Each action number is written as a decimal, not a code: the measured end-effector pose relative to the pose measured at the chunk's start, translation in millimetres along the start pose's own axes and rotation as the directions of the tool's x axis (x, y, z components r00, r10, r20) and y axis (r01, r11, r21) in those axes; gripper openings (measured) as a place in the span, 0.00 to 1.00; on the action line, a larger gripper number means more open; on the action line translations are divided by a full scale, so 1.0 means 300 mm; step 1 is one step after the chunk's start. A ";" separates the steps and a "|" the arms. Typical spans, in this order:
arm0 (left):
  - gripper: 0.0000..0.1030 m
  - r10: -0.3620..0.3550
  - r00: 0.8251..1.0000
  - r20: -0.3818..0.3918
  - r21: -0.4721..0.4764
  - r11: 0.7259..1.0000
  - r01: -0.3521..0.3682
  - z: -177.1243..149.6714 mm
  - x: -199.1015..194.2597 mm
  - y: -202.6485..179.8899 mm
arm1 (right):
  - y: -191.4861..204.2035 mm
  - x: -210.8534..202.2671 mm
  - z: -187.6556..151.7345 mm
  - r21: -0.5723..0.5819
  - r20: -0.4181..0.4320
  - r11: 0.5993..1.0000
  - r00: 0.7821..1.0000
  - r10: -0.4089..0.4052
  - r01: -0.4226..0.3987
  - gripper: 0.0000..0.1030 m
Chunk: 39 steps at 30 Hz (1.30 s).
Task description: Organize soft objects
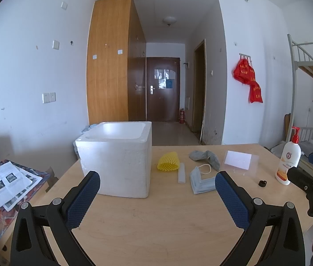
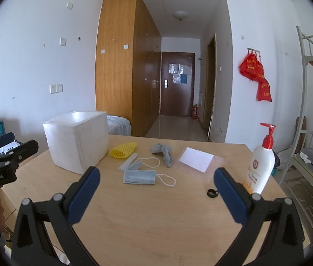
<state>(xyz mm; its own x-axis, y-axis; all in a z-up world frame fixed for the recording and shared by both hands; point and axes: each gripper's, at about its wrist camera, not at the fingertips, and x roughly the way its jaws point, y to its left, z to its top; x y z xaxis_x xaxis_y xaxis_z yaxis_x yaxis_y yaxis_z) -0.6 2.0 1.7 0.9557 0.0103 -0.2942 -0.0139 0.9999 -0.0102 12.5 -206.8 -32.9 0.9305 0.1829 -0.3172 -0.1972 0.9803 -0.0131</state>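
Note:
A white foam box point(image 1: 116, 161) point(image 2: 79, 141) stands open-topped on the left of the wooden table point(image 1: 156, 221) point(image 2: 147, 217). To its right lie a yellow foam net point(image 1: 168, 161) point(image 2: 123, 150), a white foam strip point(image 1: 181, 173) point(image 2: 128, 161), blue face masks point(image 1: 200, 180) point(image 2: 140, 176) and a grey cloth point(image 1: 205, 157) point(image 2: 164, 151). My left gripper point(image 1: 156, 190) is open and empty above the near table, in front of the box and masks. My right gripper point(image 2: 156, 188) is open and empty, just short of the masks.
A clear plastic sleeve with a white card point(image 1: 238, 160) point(image 2: 197, 159) lies at the back right. A lotion pump bottle point(image 1: 289, 159) point(image 2: 260, 164) and a small black cap point(image 1: 262, 183) point(image 2: 212, 192) stand near the right edge. Newspapers point(image 1: 6, 184) lie on a side table at the left.

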 end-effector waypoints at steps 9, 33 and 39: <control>1.00 0.002 1.000 0.000 0.002 1.000 -0.002 -0.002 0.002 -0.004 | -0.006 0.003 0.007 0.003 -0.001 1.000 1.000 0.002 -0.002 1.00; 1.00 0.005 1.000 -0.003 0.004 1.000 -0.005 -0.002 -0.002 -0.012 | -0.003 0.006 0.010 0.002 -0.003 1.000 1.000 0.003 -0.003 1.00; 1.00 0.004 1.000 -0.001 0.004 1.000 -0.004 -0.003 -0.003 -0.012 | -0.002 0.006 0.011 0.001 -0.003 1.000 1.000 0.001 -0.001 1.00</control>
<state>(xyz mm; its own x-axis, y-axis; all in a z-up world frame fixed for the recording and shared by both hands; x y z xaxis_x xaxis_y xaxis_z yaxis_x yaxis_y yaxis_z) -1.6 -1.6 1.1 0.9554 0.0144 -0.2951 -0.0168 0.9998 -0.0056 15.2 -206.9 -30.3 0.9293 0.1841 -0.3202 -0.1981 0.9801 -0.0116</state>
